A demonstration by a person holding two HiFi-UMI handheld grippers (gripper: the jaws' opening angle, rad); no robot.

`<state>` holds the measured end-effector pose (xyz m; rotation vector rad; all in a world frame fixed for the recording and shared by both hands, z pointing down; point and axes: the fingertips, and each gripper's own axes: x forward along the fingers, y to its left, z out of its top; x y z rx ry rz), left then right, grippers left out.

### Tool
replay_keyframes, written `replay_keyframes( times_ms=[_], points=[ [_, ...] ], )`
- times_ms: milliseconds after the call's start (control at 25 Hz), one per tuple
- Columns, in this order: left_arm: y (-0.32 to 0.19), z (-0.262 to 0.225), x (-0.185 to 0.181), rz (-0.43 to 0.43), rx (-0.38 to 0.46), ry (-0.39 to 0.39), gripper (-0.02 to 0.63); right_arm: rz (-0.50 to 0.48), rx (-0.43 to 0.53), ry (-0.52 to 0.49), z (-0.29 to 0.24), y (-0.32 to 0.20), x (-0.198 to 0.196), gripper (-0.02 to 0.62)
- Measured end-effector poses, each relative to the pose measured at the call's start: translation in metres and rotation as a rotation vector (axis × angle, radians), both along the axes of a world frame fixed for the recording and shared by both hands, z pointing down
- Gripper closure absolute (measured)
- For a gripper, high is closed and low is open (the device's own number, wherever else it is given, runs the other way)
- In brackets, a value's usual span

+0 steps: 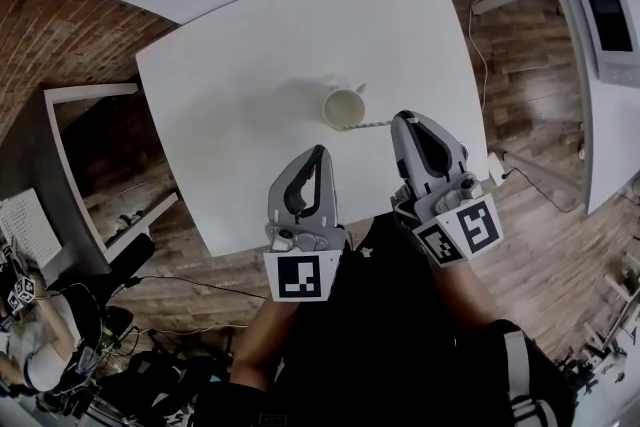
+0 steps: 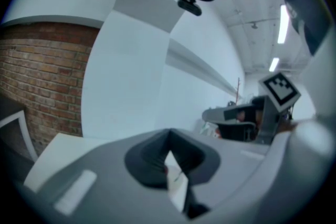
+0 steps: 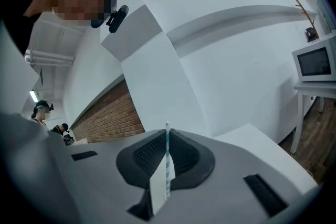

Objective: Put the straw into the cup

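As I look down through the head view, a white square surface [image 1: 250, 65] with rounded corners carries one small cream cup [image 1: 343, 107]. The cup is smooth and round-mouthed, with a handle on its far right side. The right hand-held gripper [image 1: 402, 119] reaches forward over the near right part of the surface, its grey shell tilted and its tips aimed left at the cup. Its jaws are pinching a thin straw [image 1: 372, 126], which runs nearly level from the tips toward the cup's near rim. From this height I cannot quite tell whether the straw's far end is over the rim or just short of it. The left hand-held gripper [image 1: 319, 152] hangs nearer me at the surface's near edge, apart from the cup, with its tips pointing forward.

The right gripper view adds detail the head view lacks. The straw [image 3: 167, 157] looks like paper, banded teal and white. It stands in the seam between the ribbed dark pads and pokes just past the tips. A microwave [image 3: 315, 63] sits at that view's right edge.

In the left gripper view, the left hand-held gripper [image 2: 169, 134] has its dark rubbery jaws pressed together at the tips, holding nothing. Beyond them I see a brick wall [image 2: 37, 76] at the left and the right one's checkered marker cube [image 2: 281, 89] at the right.
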<state>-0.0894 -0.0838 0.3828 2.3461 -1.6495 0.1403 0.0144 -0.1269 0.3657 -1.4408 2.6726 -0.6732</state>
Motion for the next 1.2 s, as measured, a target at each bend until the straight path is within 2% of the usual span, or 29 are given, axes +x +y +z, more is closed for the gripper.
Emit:
replay_keyframes(
  times_ms=[160, 400, 1200],
  points=[
    [0.000, 0.012, 0.001, -0.004, -0.033, -0.012, 0.603, 0.008, -0.021, -0.009, 0.014, -0.001, 0.002, 0.578],
    [-0.004, 0.018, 0.005, -0.011, -0.012, -0.022, 0.601, 0.002, -0.039, -0.016, 0.031, -0.002, 0.001, 0.577],
    [-0.008, 0.040, -0.004, -0.049, -0.044, -0.014, 0.603, 0.021, -0.101, -0.010, 0.076, -0.008, -0.001, 0.577]
  ],
)
